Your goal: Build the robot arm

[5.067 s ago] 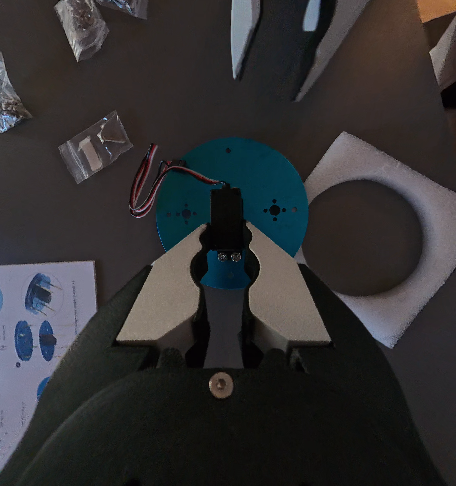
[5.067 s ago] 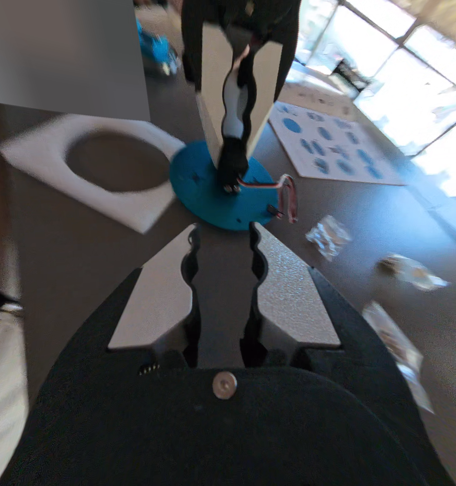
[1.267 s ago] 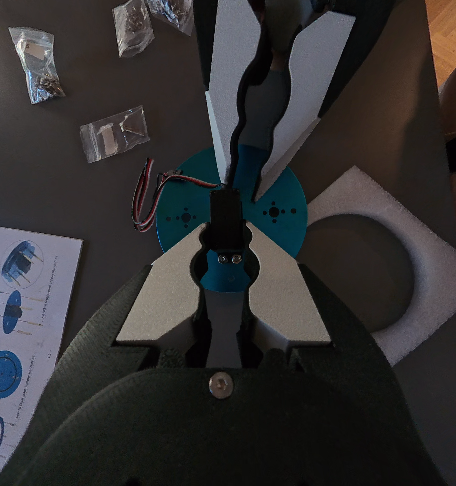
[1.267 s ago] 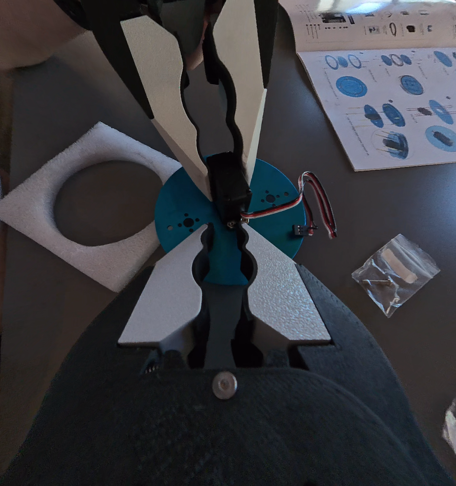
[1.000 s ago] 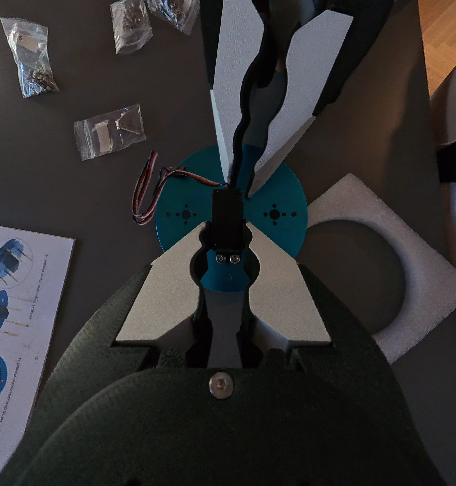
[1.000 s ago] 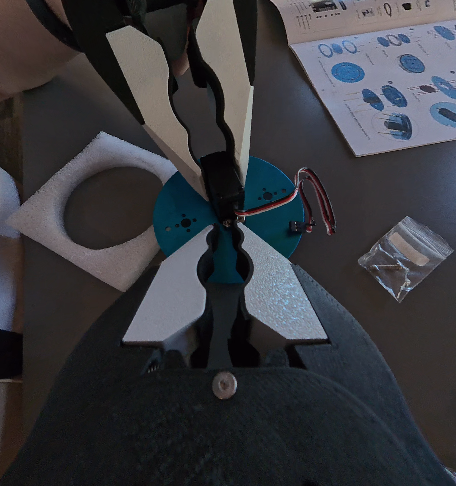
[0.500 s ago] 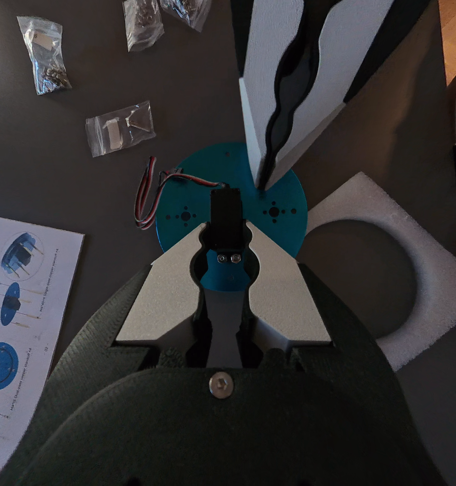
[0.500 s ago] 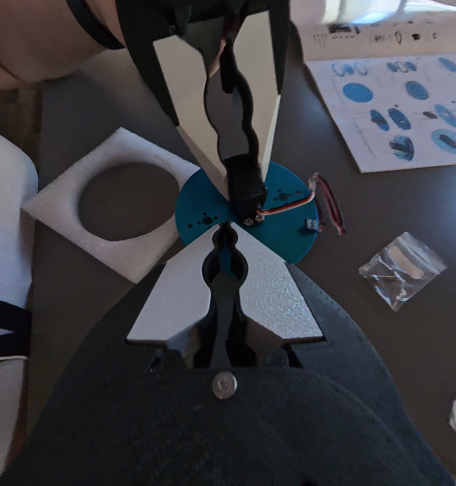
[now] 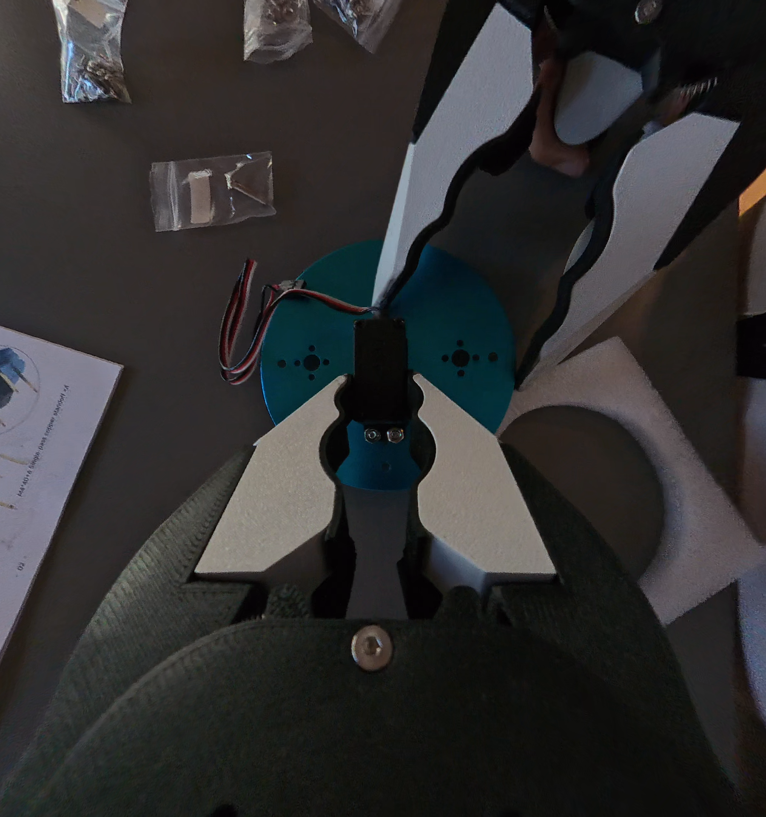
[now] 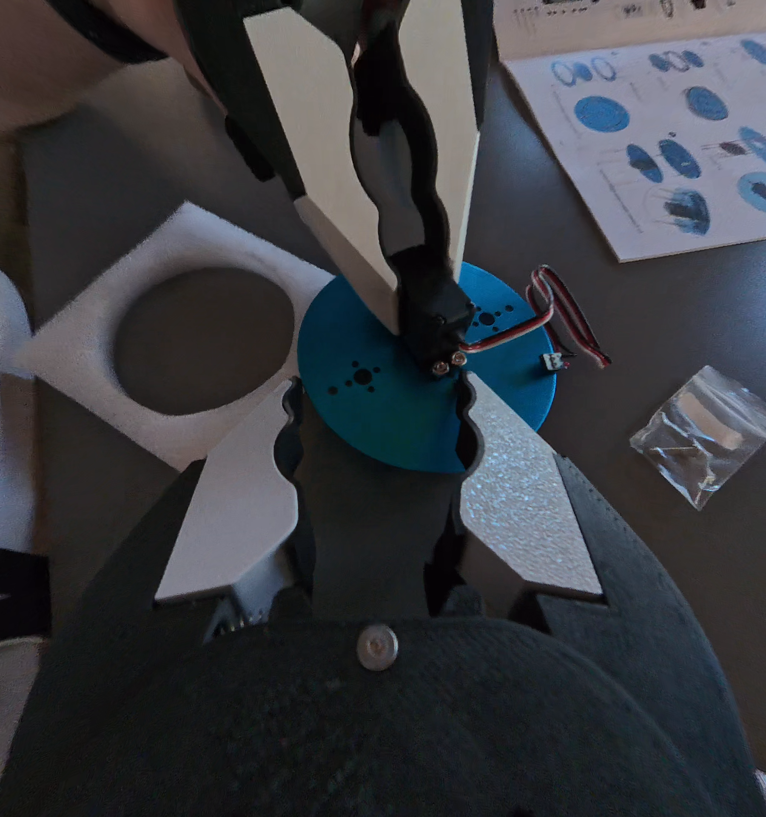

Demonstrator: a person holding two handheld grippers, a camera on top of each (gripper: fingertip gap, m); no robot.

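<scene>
A black servo [image 9: 379, 371] with a red, white and black wire [image 9: 239, 336] sits on a round blue disc [image 9: 460, 305] with hole patterns. My left gripper [image 9: 380, 378] is shut on the servo's sides, and two small nuts [image 9: 383, 435] show at its near end. The right wrist view shows the same grip [image 10: 425, 300] on the servo [image 10: 434, 309]. My right gripper [image 10: 377, 382] is open wide and empty, its fingers flanking the near part of the disc [image 10: 372, 420]. In the left wrist view it [image 9: 449, 342] reaches over the disc's far side.
A white foam square with a round hole [image 9: 681, 508] lies touching the disc's edge. An illustrated sheet [image 9: 18, 442] lies on the other side. Small clear bags of hardware [image 9: 211, 190] lie on the dark table [image 9: 107, 265], one near the wire [image 10: 703, 433].
My right gripper came in over the disc, closed nearly shut half a second ago, and has now opened wide. My left gripper has kept its hold on the servo.
</scene>
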